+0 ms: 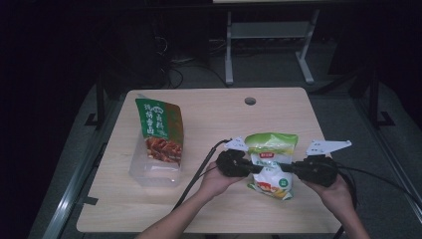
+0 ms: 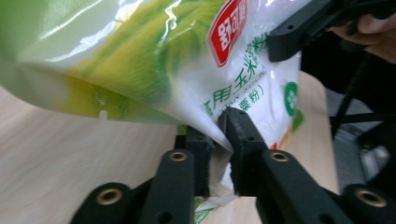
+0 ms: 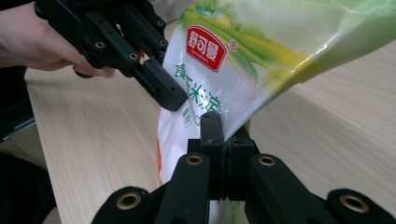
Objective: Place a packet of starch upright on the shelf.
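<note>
A white, green and yellow bag of starch (image 1: 271,164) with a red logo is held above the wooden table (image 1: 214,119), between both grippers. My left gripper (image 1: 252,168) pinches the bag's left edge, and in the left gripper view its jaws (image 2: 223,140) press on the thin seam of the bag (image 2: 154,60). My right gripper (image 1: 293,168) is shut on the opposite edge; in the right gripper view the bag (image 3: 261,60) rises from its closed jaws (image 3: 225,140). The left gripper (image 3: 163,91) also appears there, at the bag's far side.
A green snack pouch (image 1: 160,132) stands in a clear plastic container (image 1: 154,174) on the table's left part. A round cable hole (image 1: 250,101) lies near the far edge. A black cable (image 1: 199,172) trails across the table from the left gripper.
</note>
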Tool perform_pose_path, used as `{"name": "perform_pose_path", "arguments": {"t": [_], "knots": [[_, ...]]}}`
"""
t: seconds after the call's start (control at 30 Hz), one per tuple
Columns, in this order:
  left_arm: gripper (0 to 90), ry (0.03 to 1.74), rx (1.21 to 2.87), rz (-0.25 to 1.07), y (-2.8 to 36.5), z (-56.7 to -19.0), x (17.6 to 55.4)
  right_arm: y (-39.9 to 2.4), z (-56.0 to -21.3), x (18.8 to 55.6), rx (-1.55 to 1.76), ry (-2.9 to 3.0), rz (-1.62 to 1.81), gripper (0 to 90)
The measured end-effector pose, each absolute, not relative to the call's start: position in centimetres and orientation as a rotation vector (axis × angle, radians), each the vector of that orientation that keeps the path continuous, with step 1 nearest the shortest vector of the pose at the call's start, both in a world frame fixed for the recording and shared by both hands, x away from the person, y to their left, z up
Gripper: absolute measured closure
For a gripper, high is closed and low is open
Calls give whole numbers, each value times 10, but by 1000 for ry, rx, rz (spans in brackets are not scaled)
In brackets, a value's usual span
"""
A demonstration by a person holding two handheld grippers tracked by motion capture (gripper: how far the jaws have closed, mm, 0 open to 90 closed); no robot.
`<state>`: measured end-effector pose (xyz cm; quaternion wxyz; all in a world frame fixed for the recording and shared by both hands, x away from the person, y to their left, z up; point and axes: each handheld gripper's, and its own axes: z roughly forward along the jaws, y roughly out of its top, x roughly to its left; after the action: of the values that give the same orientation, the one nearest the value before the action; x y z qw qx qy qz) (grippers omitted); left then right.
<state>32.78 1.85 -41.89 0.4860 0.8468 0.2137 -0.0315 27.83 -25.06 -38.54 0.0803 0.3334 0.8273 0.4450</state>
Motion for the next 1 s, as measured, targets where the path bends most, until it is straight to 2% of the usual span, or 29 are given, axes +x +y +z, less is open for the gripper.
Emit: {"name": "perform_pose_path", "arguments": {"t": [0.17, 0.4, 0.53, 0.6, 0.63, 0.73, 0.87, 1.0], "knots": [[872, 543, 2055, 0, 35, -413, 327, -233, -384, 285, 965, 2466, 1359, 886], [878, 554, 2080, 110, 55, -408, 325, -213, -385, 300, 941, 2493, 1381, 884], [880, 556, 2085, 115, 60, -411, 323, -206, -392, 303, 934, 2530, 1347, 858], [881, 555, 2083, 109, 60, -411, 321, -207, -392, 303, 943, 2541, 1346, 808], [881, 543, 2087, 111, 59, -411, 321, -208, -393, 304, 933, 2539, 1341, 740], [882, 511, 2107, 157, 55, -409, 315, -206, -395, 307, 943, 2570, 1324, 673], [881, 514, 2106, 151, 56, -410, 315, -200, -400, 312, 953, 2639, 1306, 589], [864, 519, 2103, 150, 59, -410, 314, -194, -402, 313, 945, 2635, 1277, 671]]}}
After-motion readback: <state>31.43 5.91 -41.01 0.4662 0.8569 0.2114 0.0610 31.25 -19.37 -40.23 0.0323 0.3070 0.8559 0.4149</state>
